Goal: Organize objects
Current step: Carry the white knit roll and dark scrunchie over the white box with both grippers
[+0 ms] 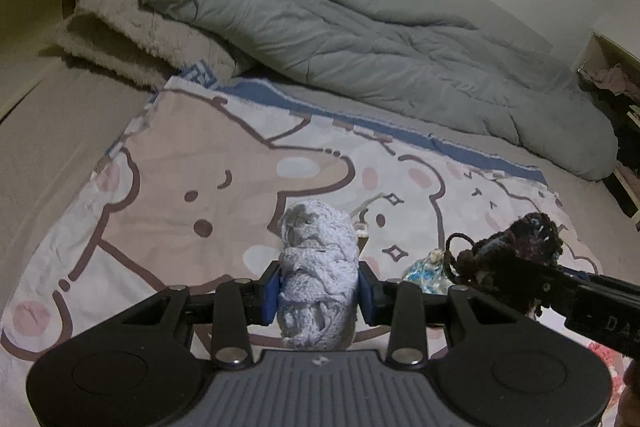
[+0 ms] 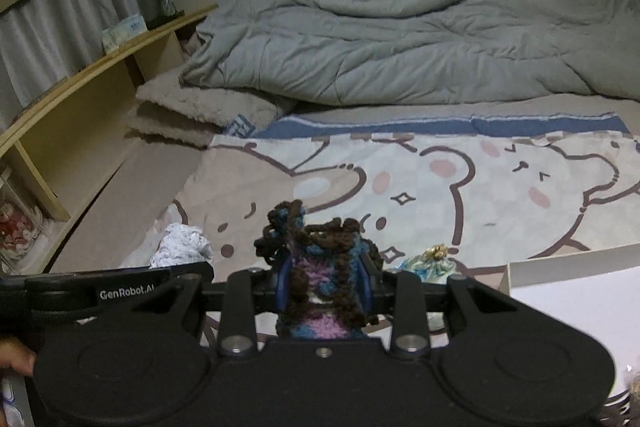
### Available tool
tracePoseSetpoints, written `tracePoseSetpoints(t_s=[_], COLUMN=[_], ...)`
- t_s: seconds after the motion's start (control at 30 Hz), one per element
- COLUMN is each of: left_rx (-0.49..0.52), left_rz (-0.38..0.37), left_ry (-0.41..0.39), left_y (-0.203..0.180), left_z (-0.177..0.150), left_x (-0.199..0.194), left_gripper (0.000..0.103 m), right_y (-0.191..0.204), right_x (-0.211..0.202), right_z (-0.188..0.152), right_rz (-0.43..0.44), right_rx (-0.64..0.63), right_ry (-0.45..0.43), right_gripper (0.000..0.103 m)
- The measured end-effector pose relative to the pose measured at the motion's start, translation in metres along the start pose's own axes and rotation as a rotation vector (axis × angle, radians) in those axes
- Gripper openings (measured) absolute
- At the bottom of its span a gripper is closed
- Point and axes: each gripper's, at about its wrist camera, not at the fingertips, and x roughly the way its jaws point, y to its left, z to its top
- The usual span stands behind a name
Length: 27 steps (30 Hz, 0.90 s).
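My left gripper (image 1: 319,293) is shut on a pale lilac knitted bundle (image 1: 318,267), held above the bear-print blanket (image 1: 180,187). My right gripper (image 2: 323,287) is shut on a dark brown, blue and purple crocheted piece (image 2: 320,259). In the left wrist view that dark crocheted piece (image 1: 516,255) hangs at the right, level with the lilac bundle. The right wrist view shows the lilac bundle (image 2: 182,245) at the left. A small light blue shiny item with a gold top (image 2: 430,261) lies on the blanket between the two grippers, also visible as the blue item (image 1: 426,273).
A crumpled grey duvet (image 1: 360,39) and a fluffy beige pillow (image 1: 132,35) lie at the back of the bed. A wooden shelf headboard (image 2: 80,99) runs along the left. A white open box (image 2: 576,291) sits at the right front. A hand (image 2: 16,359) shows at the left edge.
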Motion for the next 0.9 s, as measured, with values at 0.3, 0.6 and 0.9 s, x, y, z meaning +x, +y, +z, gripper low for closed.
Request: tracePoseSetpoints(t_s=[0.3,0.6,0.9], left_rx=[0.013,0.04,0.069], left_rz=[-0.021,-0.086,-0.134], left_ry=[-0.032,-0.029,-0.007], left_y=[-0.031,-0.078,-0.123], left_z=[0.003,0.001,-0.006], left_x=[-0.008,-0.003,0.009], left_gripper=[0.04,0.04,0.039], right_y=[-0.014,-0.053,-0.107], right_x=[-0.027,-0.049,-0.062], right_z=[0.01,0.014,0.005], right_rz=[-0.028,-0.104,-0.164], right_rx=[-0.036,-0.007,0.055], right_ry=[-0.026,-0.046,-0.057], right_gripper=[0.034,0.034,0.034])
